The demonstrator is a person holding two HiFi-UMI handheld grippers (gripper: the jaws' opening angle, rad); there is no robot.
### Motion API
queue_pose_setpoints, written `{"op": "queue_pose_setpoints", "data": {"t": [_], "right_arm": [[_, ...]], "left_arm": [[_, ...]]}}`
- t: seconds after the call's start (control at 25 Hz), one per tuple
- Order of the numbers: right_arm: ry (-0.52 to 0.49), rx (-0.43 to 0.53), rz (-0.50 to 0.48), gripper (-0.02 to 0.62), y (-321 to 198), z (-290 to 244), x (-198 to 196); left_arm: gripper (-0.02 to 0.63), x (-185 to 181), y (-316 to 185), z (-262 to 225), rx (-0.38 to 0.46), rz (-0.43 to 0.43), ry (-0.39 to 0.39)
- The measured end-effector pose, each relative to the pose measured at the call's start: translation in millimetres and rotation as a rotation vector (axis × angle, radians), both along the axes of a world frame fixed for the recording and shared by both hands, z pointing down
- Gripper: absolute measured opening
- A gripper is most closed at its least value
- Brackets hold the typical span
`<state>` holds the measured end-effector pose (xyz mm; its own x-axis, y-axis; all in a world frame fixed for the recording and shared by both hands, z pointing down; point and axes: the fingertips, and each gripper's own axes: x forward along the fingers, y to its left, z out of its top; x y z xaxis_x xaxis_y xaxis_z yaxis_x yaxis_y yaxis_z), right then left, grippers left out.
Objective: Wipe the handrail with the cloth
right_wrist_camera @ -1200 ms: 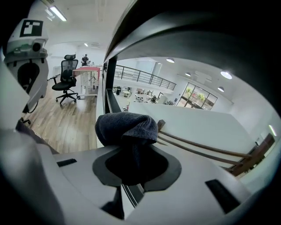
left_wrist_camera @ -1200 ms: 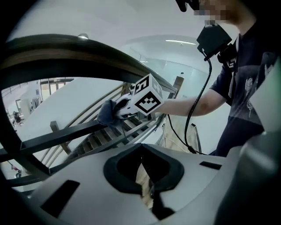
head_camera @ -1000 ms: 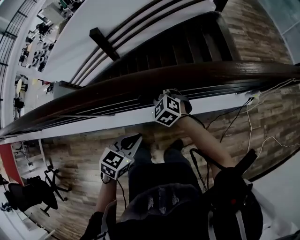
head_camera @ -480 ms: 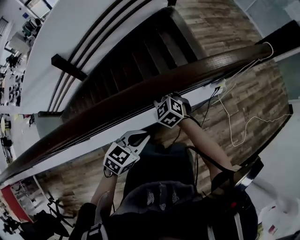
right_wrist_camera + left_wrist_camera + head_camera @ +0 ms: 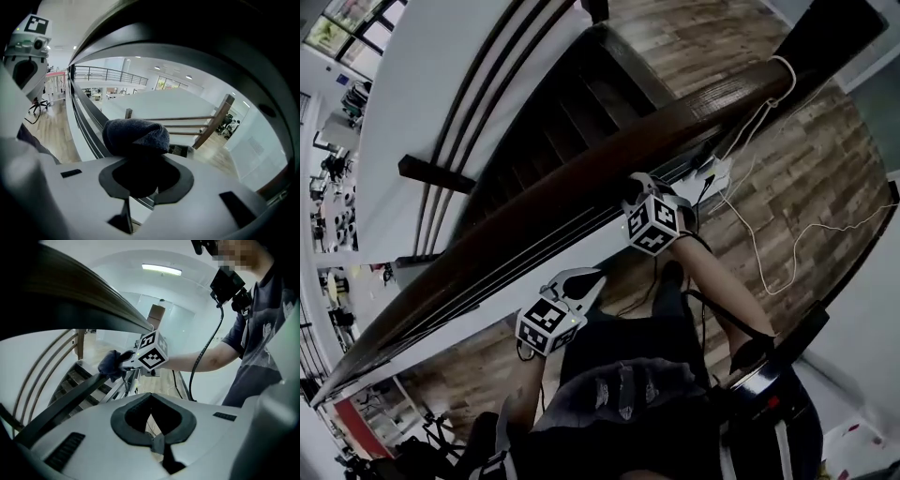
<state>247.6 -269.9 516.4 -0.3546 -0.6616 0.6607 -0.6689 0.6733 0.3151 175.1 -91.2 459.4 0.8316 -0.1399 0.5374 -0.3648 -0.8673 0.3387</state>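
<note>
Wiping step, by the look of it: right gripper jaws clamp the cloth at the handrail — next, slide along it. Left gripper jaws closed together, empty.

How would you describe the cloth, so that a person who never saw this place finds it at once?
Find the long dark wooden handrail above the staircase. Just below it, the right hand-held gripper is shut on the cloth. It is the only soft, dark grey bundle there; everything near it is hard.
</note>
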Motion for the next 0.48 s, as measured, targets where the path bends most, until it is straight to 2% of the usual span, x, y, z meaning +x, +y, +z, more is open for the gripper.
{"op": "queue_pose_setpoints", "data": {"t": [0.12,0.24,0.36,0.48], "right_arm": [[-0.010,0.010,0.005,0.067,-12.3,1.3,69.6],[-0.006,0.015,0.011,0.067,-25.8,1.4,129.7],[0.016,0.014,0.017,0.067,-37.7,1.1,171.9],[0.039,0.017,0.083,0.067,-51.4,-0.9,207.3]], "left_arm": [[0.007,58.5,-1.1,-8.4,-0.009,-0.061,-0.009],[0.007,100.7,-0.5,-24.7,0.017,-0.071,-0.032],[0.008,123.3,-6.5,-36.7,0.034,-0.102,-0.043],[0.007,135.2,-13.7,-38.5,0.055,-0.118,-0.073]]}}
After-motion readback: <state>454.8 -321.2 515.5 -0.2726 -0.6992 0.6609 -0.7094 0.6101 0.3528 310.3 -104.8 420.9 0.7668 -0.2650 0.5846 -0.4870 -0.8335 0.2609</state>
